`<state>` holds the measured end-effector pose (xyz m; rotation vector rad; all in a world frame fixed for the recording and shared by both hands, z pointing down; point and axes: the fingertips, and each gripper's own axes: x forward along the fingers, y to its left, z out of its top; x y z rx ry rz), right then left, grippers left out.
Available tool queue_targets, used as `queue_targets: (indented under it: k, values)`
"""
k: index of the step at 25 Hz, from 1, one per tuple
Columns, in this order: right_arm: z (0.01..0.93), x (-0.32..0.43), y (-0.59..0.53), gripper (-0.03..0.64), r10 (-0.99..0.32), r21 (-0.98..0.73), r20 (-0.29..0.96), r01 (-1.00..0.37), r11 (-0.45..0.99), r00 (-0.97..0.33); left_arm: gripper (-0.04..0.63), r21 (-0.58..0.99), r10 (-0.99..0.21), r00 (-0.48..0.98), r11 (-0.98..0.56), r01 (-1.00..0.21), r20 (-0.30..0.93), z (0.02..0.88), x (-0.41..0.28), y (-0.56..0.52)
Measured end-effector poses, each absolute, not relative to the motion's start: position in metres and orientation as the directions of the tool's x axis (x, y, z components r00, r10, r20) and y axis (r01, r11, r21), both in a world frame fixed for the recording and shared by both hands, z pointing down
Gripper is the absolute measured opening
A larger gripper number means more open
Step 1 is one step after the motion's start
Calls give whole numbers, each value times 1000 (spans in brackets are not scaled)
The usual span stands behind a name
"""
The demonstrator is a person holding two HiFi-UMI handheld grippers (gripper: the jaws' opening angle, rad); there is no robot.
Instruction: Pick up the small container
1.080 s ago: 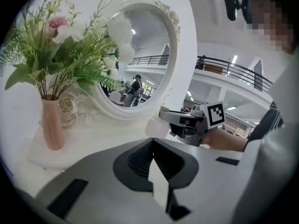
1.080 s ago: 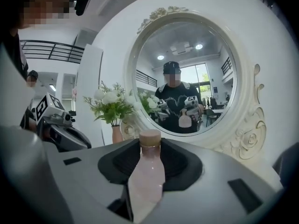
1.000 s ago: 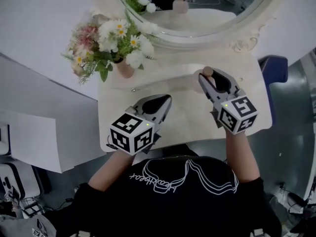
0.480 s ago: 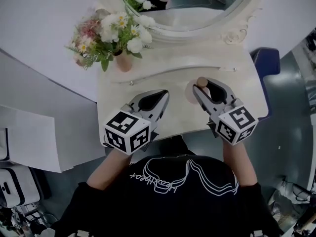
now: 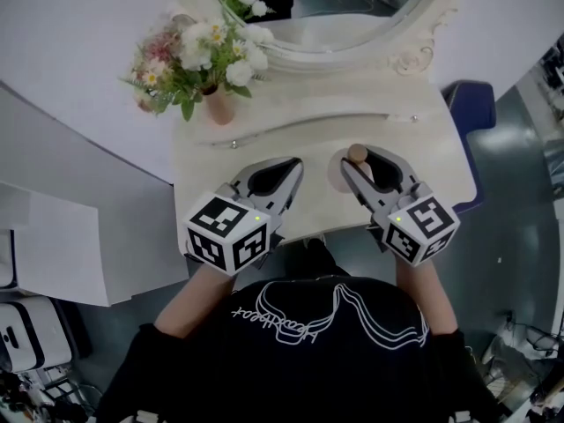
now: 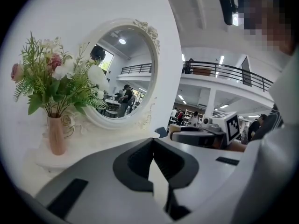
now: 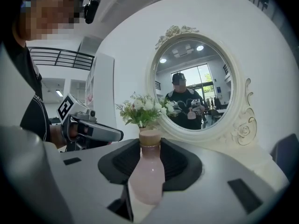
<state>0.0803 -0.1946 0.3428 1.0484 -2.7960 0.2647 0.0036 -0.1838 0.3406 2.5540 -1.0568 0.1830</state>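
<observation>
The small container is a pale pink bottle with a tan cap. It stands upright between the jaws of my right gripper, which is shut on its body and holds it over the white dressing table. From the right gripper view, the bottle fills the gap between the jaws of the right gripper. My left gripper hovers beside it to the left, shut with nothing in it. The left gripper shows its tips meeting, with the right gripper off to its right.
A pink vase of white and pink flowers stands at the table's back left. An oval mirror in a white carved frame rises behind the table. A blue chair sits at the right end. Grey floor lies around.
The right gripper has drawn back from the table's rear toward the person, carrying the bottle. The left gripper has shifted a little the same way.
</observation>
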Motion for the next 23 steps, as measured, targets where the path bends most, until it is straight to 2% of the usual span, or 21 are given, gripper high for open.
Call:
queue_targets:
  k: [23]
  values:
    - [345,69,-194,138,-627,-117,202,-654,748,-753,5,289,-658,708,-647,-705,255,342,0,-186]
